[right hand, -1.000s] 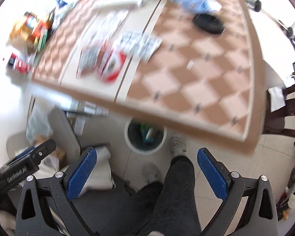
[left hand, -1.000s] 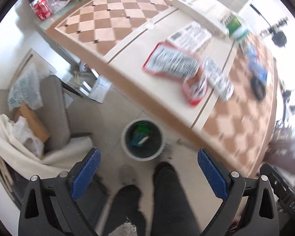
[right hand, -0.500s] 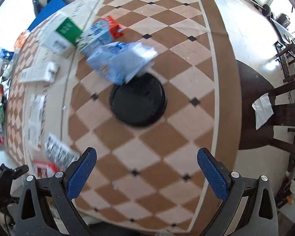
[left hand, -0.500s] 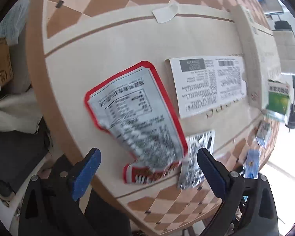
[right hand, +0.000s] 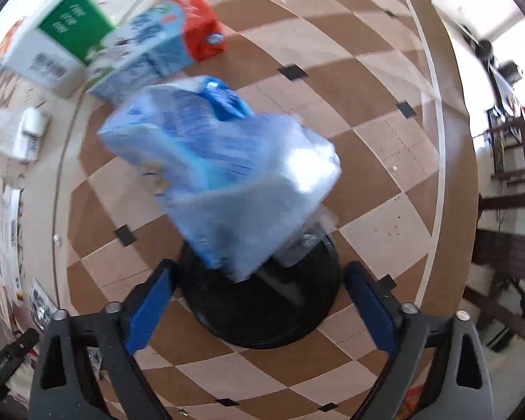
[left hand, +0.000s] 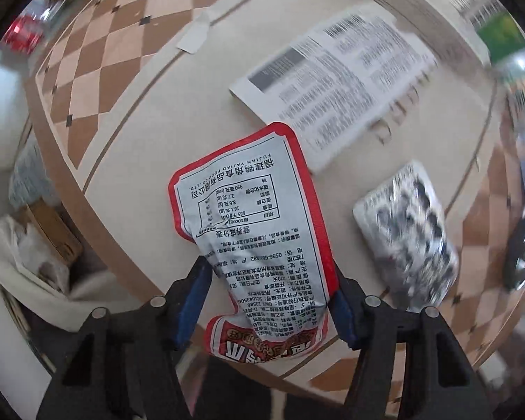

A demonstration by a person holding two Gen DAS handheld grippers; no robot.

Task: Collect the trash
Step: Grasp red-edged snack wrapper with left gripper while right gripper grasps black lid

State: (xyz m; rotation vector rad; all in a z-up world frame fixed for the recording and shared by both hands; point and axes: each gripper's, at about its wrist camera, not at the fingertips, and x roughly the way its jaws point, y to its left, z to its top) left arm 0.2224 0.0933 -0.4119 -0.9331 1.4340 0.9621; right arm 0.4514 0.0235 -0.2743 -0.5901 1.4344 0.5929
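Observation:
In the left wrist view, a red-bordered silver snack wrapper [left hand: 252, 210] lies on the table near its front edge. My left gripper [left hand: 269, 301] has closed in on the wrapper's lower part, blue pads touching both its sides. In the right wrist view, a crumpled blue and clear plastic bag [right hand: 224, 171] rests partly on a black round lid [right hand: 262, 308]. My right gripper [right hand: 259, 304] is open, its fingers on either side of the lid, just short of the bag.
A white printed sheet [left hand: 332, 70] and a foil blister pack [left hand: 406, 234] lie beside the wrapper. A blue-red carton [right hand: 157, 49] and a green-white box [right hand: 56, 38] lie behind the bag. A cardboard box [left hand: 52, 234] stands on the floor left of the table.
Both grippers moved from above the floor bin onto the table. The left one came down on the snack wrapper and narrowed around it. The right one closed in on the bag and lid.

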